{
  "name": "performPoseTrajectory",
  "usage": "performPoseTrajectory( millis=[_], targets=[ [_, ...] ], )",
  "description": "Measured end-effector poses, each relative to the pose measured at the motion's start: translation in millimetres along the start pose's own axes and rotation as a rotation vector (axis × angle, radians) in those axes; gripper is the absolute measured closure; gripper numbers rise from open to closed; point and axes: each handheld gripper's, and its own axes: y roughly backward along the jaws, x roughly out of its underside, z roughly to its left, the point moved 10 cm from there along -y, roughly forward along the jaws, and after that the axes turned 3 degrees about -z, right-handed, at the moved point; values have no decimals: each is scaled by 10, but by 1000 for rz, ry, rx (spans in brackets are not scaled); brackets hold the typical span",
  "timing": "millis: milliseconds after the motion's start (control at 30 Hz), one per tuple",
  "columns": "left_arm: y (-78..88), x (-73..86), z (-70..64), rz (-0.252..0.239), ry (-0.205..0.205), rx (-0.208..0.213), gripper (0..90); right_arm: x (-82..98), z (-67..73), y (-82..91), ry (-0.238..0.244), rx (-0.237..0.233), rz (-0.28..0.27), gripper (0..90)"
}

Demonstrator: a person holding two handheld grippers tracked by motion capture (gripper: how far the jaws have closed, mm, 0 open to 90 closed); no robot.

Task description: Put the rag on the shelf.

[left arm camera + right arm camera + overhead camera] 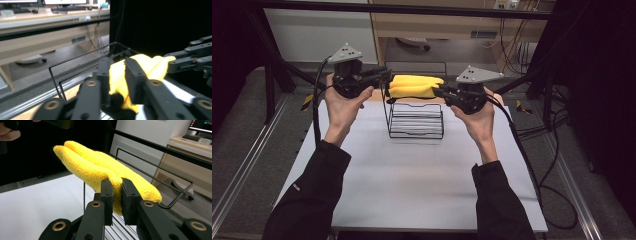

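Observation:
A folded yellow cloth [414, 86] hangs in the air above a black wire rack [416, 120] at the back of the white table. My left gripper [384, 80] is shut on the cloth's left end, and my right gripper [438, 92] is shut on its right end. In the left gripper view the yellow cloth [117, 77] is pinched between the two black jaws, with the other gripper [190, 61] at the far end. In the right gripper view the cloth [100, 167] stretches away from the jaws, over the rack's top wires [155, 173].
The white table top [412, 185] lies in front of the rack. A black frame bar [412, 9] crosses the back, with a wooden desk [437, 25] and cables behind. More cables [552, 165] trail off the right side of the table.

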Motion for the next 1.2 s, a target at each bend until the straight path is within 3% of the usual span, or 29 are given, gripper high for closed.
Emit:
performPoseTrajectory(
  millis=[67, 133, 300, 533, 700, 900, 967, 1100, 1200],
  targets=[
    [-85, 43, 13, 36, 19, 2, 851, 5, 6, 4, 3, -3, -3, 809],
    [-139, 96, -15, 60, 43, 33, 894, 16, 12, 5, 4, -8, -1, 805],
    [-217, 323, -71, 129, 21, 40, 896, 78, 30, 0, 15, -23, 24, 793],
    [-231, 485, -66, 154, 11, 49, 897, 147, 65, -6, 16, -40, 47, 712],
    [-227, 537, -71, 141, 9, 52, 897, 60, 61, 30, -11, -38, -3, 562],
    [-236, 641, -93, 157, -32, 41, 897, -7, 84, 20, -56, -52, -51, 513],
    [-243, 685, -99, 166, -39, 39, 897, 2, 100, 9, -60, -53, -48, 539],
    [-262, 789, -101, 172, -37, 40, 897, 170, 133, -81, -71, -50, 35, 799],
    [-275, 856, -99, 172, -37, 43, 897, 298, 152, -135, -95, -57, 70, 900]
  ],
)
